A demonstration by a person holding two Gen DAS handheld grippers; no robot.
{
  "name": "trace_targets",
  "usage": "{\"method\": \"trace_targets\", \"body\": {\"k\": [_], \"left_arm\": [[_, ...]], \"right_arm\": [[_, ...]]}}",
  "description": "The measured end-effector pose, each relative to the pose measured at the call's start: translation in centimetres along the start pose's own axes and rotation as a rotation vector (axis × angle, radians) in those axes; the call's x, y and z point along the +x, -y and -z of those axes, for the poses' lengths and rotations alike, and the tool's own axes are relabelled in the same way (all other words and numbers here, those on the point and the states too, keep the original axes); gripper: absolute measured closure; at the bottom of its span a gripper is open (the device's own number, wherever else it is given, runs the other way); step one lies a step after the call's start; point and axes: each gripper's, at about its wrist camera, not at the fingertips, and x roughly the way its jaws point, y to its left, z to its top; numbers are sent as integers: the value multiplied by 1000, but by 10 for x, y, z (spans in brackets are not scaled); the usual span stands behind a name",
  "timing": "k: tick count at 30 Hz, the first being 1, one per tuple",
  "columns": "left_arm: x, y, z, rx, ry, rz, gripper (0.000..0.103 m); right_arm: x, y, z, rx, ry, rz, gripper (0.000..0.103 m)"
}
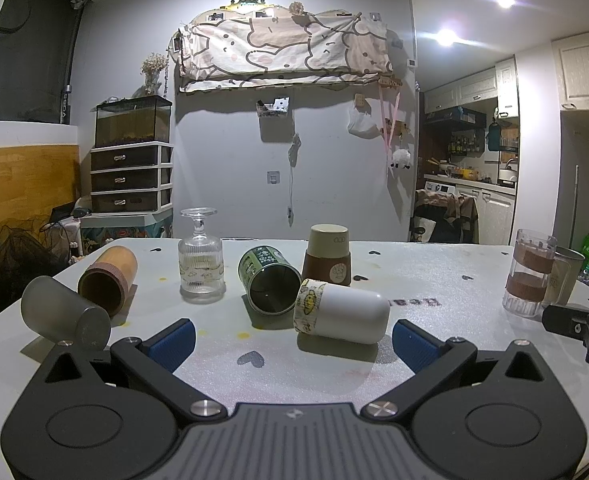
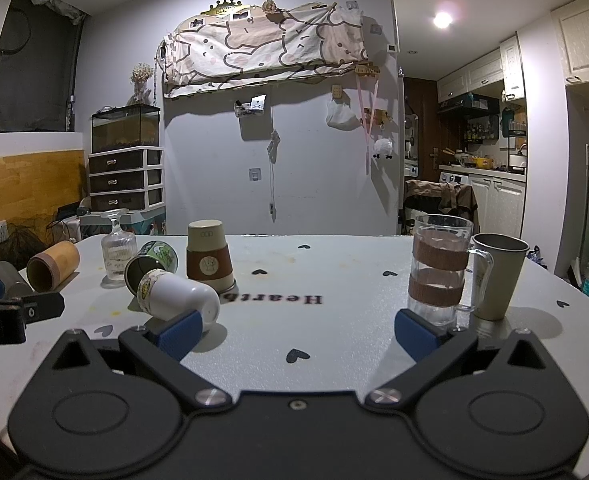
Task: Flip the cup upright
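Several cups lie or stand overturned on the white table (image 1: 278, 368). A white cup (image 1: 342, 312) with a yellow-patterned band lies on its side just ahead of my open, empty left gripper (image 1: 292, 342); it also shows in the right wrist view (image 2: 178, 296). Behind it a green cup (image 1: 268, 280) lies on its side, mouth toward me. A beige-and-brown cup (image 1: 328, 254) stands upside down. A ribbed stemmed glass (image 1: 201, 262) stands inverted. A wooden cup (image 1: 108, 280) and a frosted grey cup (image 1: 64, 312) lie on their sides at left. My right gripper (image 2: 296, 334) is open and empty.
A glass mug with brown bands (image 2: 440, 268) and a grey metal cup (image 2: 496, 276) stand upright at the right. The right gripper's body shows at the left view's right edge (image 1: 578, 326). The table's far edge borders a wall with drawers (image 1: 130, 176).
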Motion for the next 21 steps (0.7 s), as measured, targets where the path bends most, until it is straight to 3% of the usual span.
{"method": "trace_targets", "body": {"k": [11,14,18,21], "left_arm": [[3,5,1,-4,-9,12,0],[9,7,4,-45,-35,67,0],[32,9,-1,-112,-84,57,0],[52,2,-13,-246,-167,71,0]], "right_arm": [[0,0,0,0,0,1,0],[0,0,0,-1,2,3,0],[-5,-2,1,2,8,6,0],[0,3,2,10,9,10,0]]}}
